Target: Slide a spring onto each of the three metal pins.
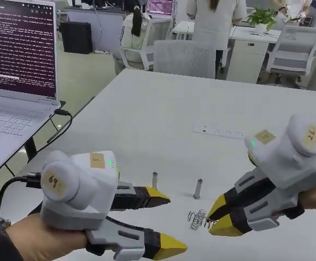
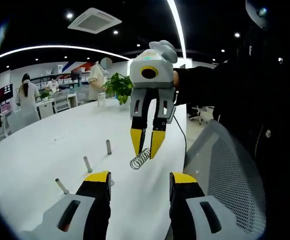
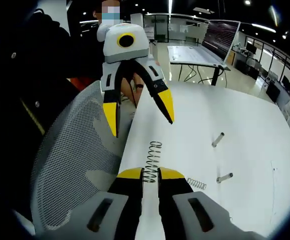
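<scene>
OFFICE WORKBENCH: The right gripper (image 1: pixel 216 218) is pinching a spring (image 3: pixel 152 157) by its near end, jaws narrowed on the coil, while the left gripper (image 1: pixel 171 224) is hovering wide open and empty over the white counter (image 1: pixel 163 119). Three metal pins (image 2: pixel 87 164) are standing bare (none is wearing a spring), the nearest pin (image 1: pixel 198 188) sitting at roughly eleven o'clock from the held coil. A spare spring (image 3: pixel 196 184) is lying at four o'clock. Doing this step well probably means tipping the coil upright, centring its free end over that pin, then easing down before letting go.
</scene>
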`<move>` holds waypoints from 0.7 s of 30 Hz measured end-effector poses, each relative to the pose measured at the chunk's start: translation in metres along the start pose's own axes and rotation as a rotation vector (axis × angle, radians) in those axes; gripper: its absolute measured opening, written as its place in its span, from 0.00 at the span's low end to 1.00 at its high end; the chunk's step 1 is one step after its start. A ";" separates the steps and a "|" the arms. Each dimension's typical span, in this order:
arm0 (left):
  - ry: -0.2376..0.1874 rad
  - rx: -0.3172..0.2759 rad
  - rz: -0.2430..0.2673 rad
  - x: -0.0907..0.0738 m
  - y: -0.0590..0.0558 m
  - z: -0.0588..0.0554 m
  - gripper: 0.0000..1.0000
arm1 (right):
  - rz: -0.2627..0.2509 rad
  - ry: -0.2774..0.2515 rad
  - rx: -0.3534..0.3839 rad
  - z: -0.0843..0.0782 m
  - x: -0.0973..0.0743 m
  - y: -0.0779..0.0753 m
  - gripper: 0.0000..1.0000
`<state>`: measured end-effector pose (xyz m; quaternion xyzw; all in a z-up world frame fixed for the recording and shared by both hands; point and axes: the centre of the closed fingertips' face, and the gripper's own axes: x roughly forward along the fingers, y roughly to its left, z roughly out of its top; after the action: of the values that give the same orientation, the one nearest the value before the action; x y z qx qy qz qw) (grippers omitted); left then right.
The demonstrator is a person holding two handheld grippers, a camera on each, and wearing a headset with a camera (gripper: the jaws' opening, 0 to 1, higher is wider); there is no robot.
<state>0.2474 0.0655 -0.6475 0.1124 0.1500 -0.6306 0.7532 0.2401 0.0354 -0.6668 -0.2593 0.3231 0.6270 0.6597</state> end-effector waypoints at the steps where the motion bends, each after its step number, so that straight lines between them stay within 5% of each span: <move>1: 0.006 0.004 -0.013 0.001 -0.002 0.000 0.39 | 0.005 0.004 -0.008 0.002 0.001 0.002 0.08; 21: 0.020 0.037 -0.130 0.016 -0.027 -0.001 0.14 | 0.104 0.044 -0.090 0.010 0.010 0.025 0.08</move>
<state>0.2231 0.0465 -0.6543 0.1225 0.1527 -0.6797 0.7069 0.2162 0.0519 -0.6663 -0.2852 0.3219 0.6685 0.6067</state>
